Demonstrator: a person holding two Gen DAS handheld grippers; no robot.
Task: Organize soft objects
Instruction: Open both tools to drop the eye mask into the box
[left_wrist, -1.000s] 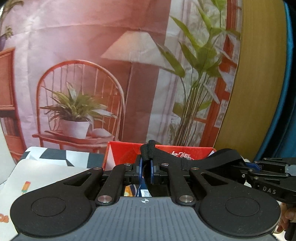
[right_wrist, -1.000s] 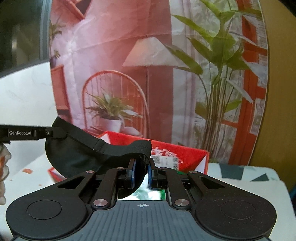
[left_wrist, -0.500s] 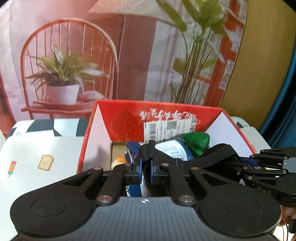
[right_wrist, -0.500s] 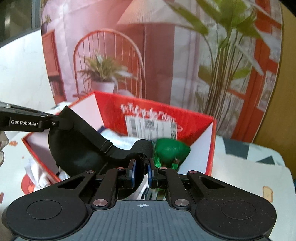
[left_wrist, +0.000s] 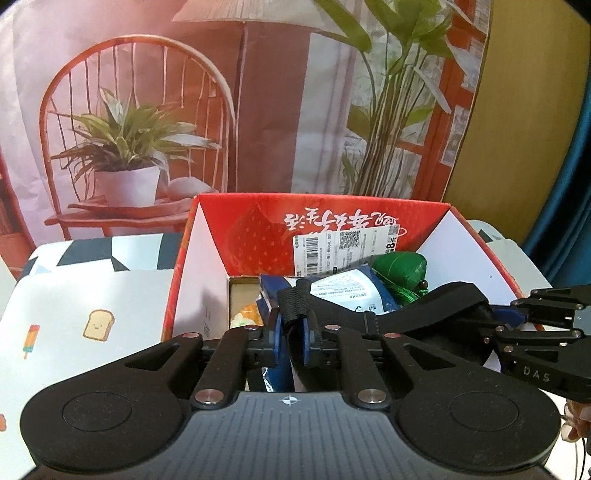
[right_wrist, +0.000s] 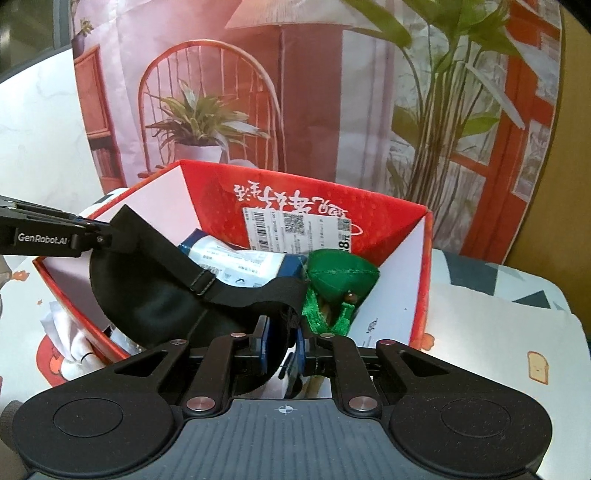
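Note:
A black eye mask (right_wrist: 155, 295) with an elastic strap hangs stretched between my two grippers, just above an open red box (right_wrist: 417, 266). My left gripper (left_wrist: 291, 332) has the bunched strap end (left_wrist: 295, 299) between its blue pads, and its jaws are opening. My right gripper (right_wrist: 282, 339) has the mask's other end between its pads, and its jaws are opening too. In the left wrist view the right gripper (left_wrist: 517, 314) reaches in from the right at the mask (left_wrist: 443, 306). The left gripper (right_wrist: 96, 236) enters the right wrist view from the left.
Inside the red box (left_wrist: 258, 221) lie a green fabric pouch (right_wrist: 340, 277), a blue and white packet (right_wrist: 236, 262) and a yellowish item (left_wrist: 243, 314). White crumpled cloth (right_wrist: 70, 339) lies outside the box's left wall. A printed tablecloth (left_wrist: 98, 325) covers the table before a painted backdrop.
Both grippers sank and tipped down over the red box with the mask, bringing its contents into view. Over the last half second they held still and the pads parted slightly.

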